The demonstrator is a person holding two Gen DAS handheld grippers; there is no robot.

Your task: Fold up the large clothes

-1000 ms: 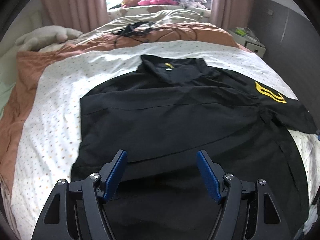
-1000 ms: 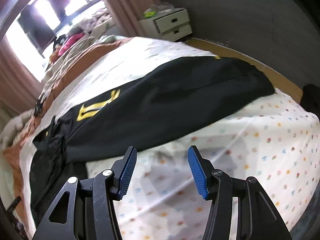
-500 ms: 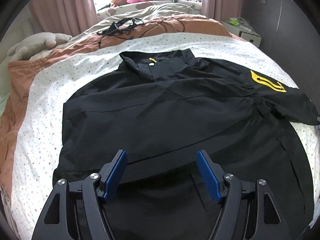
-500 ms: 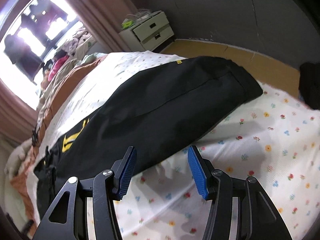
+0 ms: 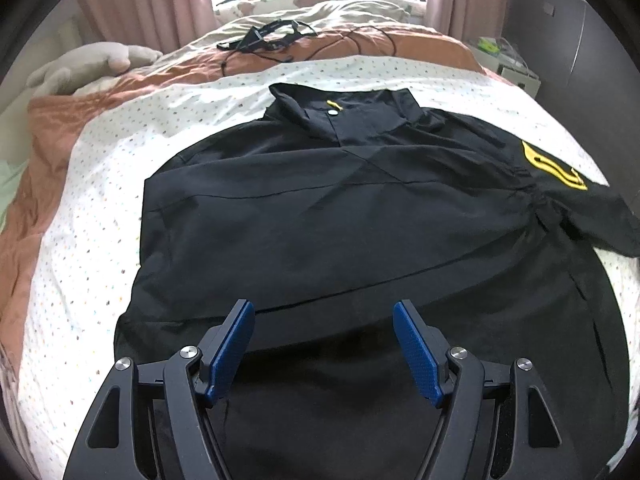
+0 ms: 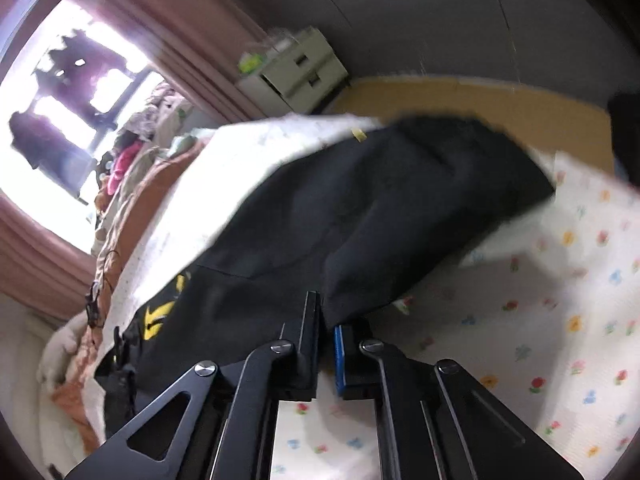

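A large black shirt (image 5: 340,216) with a collar and a yellow emblem (image 5: 554,166) on its right sleeve lies flat on the bed. My left gripper (image 5: 324,320) is open and empty, hovering over the shirt's lower part. In the right wrist view, my right gripper (image 6: 326,312) is shut on the edge of the black sleeve (image 6: 400,216), which is lifted and bunched above the flowered sheet (image 6: 540,320). The yellow emblem also shows in the right wrist view (image 6: 160,312).
The bed has a white dotted sheet (image 5: 92,232) and a brown blanket (image 5: 80,108) behind. A grey plush toy (image 5: 88,68) lies at the far left. Black cables (image 5: 272,38) lie on the blanket. A white drawer unit (image 6: 296,72) stands by the grey wall.
My right gripper has closed on the sleeve's edge and the sleeve now rises off the sheet. My left gripper stays open; its view has shifted slightly over the shirt.
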